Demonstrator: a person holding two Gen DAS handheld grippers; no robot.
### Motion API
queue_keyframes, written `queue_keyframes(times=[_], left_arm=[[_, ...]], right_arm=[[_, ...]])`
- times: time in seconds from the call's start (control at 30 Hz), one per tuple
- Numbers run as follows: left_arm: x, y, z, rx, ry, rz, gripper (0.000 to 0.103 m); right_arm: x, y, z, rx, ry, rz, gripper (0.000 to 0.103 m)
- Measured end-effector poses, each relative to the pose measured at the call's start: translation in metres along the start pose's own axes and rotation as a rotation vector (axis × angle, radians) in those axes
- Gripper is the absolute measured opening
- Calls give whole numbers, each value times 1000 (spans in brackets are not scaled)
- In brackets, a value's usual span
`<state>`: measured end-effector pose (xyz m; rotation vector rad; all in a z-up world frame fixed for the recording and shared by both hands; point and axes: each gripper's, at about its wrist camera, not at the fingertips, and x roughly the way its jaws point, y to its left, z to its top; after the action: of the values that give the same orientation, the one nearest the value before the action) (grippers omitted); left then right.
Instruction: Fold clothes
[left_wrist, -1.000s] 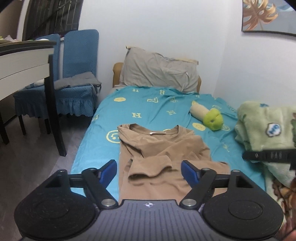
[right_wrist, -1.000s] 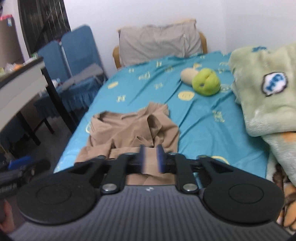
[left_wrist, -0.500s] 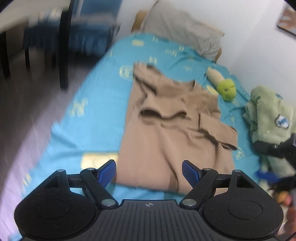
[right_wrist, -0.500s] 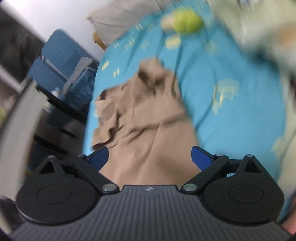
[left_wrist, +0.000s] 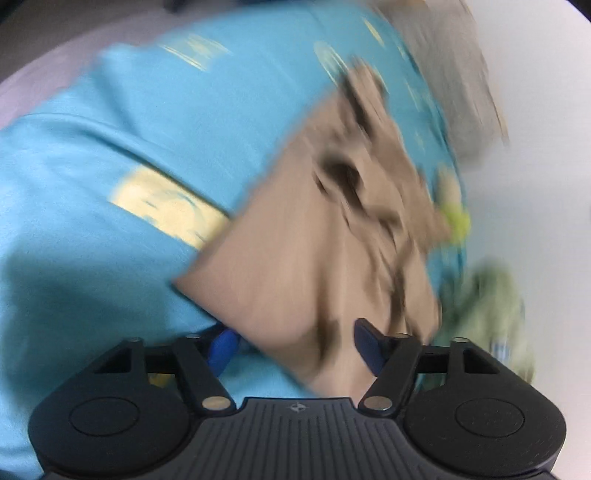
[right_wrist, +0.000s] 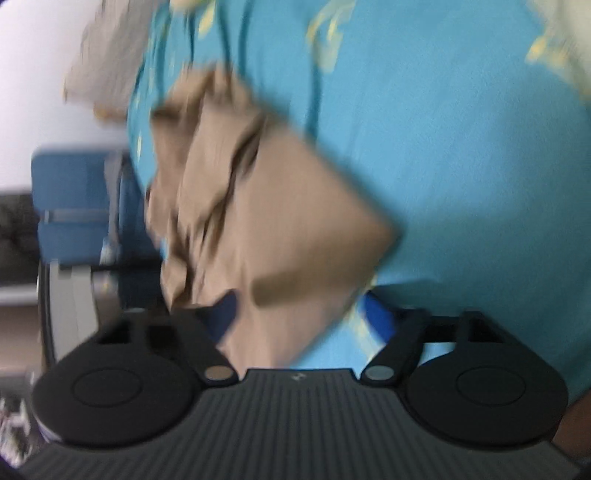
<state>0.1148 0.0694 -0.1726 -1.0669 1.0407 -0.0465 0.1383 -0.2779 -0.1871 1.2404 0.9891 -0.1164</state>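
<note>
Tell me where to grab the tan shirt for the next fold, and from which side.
Take the tan shirt by its two bottom hem corners, probably one per gripper, coming from the near end of the bed. The hem lies flat and straight nearest both tools, while the far end is bunched with sleeves. The left gripper and right gripper are open astride those corners.

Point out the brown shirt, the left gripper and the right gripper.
brown shirt (left_wrist: 295, 266): left wrist view, flat lower body panel.
left gripper (left_wrist: 295, 345): left wrist view, midway between open fingertips.
right gripper (right_wrist: 301, 312): right wrist view, midway between open fingertips.
</note>
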Motion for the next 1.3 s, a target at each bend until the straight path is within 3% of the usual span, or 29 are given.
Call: queue_keyframes(times=[0.1, 0.17, 0.2, 0.27, 0.3, 0.4, 0.57, 0.73, 1.07, 1.17, 1.3], left_arm=[[-1, 4, 2, -19, -28, -24, 56], [-2, 6, 1, -20, -40, -21, 45], [-3, 7, -1, -20, -47, -19, 40], [-7, 9, -1, -28, -63, -20, 13], [-10, 10, 0, -32, -72, -28, 10], [-18, 5, 1, -13, -103, -54, 6], [-44, -28, -7, 123, -180, -116, 5], [-82, -62, -36, 218, -247, -167, 4], [-194, -43, -120, 199, -291, -203, 4], [-199, -42, -122, 194, -299, -203, 4], [-187, -55, -100, 211, -321, -184, 5]], right_arm=[[2, 1, 4, 23, -39, 1, 52], [1, 5, 2, -7, -39, -12, 27], [0, 7, 0, -20, -40, -13, 21], [-7, 10, -3, -32, -55, 11, 14], [-10, 12, -4, -39, -67, 24, 13], [-22, 20, -4, -65, -117, 55, 11], [-49, 38, 3, -123, -191, 129, 10], [-93, 45, -8, -172, -270, 190, 9], [-188, 25, -65, -244, -308, 225, 9], [-191, 22, -69, -252, -302, 226, 9], [-176, 44, -55, -287, -305, 205, 9]])
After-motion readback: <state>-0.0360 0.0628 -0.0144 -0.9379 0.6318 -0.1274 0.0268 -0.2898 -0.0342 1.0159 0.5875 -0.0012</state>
